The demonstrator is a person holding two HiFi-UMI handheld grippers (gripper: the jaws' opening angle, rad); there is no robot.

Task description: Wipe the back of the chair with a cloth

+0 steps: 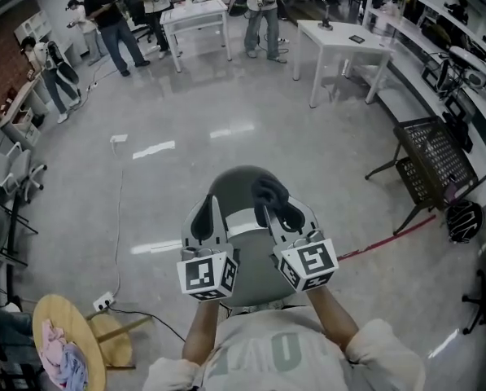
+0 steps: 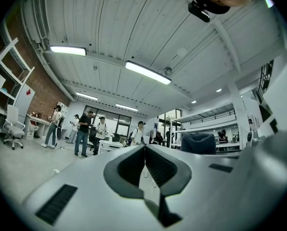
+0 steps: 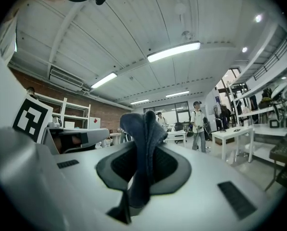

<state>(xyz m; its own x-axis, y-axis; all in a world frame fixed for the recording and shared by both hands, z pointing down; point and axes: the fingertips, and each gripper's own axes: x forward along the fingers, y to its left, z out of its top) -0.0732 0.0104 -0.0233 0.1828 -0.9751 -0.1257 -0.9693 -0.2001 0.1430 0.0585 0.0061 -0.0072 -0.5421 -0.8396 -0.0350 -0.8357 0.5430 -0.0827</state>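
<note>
In the head view a grey chair (image 1: 236,182) stands right below me, seen from above. Both grippers are held over it, side by side. My right gripper (image 1: 273,208) is shut on a dark blue cloth (image 1: 269,191) that bunches up beyond its tips. The right gripper view has the cloth (image 3: 144,134) pinched between the jaws of the right gripper (image 3: 146,150) and sticking up past them. My left gripper (image 1: 213,208) is shut with nothing in it. Its jaws meet in a thin line in the left gripper view (image 2: 144,150), where the cloth (image 2: 198,143) shows to the right.
A round wooden stool (image 1: 57,324) holding cloths stands at the lower left, with a power strip and cable (image 1: 104,301) beside it. A black wire rack (image 1: 431,163) and a red cable (image 1: 383,242) are at the right. White tables (image 1: 340,41) and several people stand far ahead.
</note>
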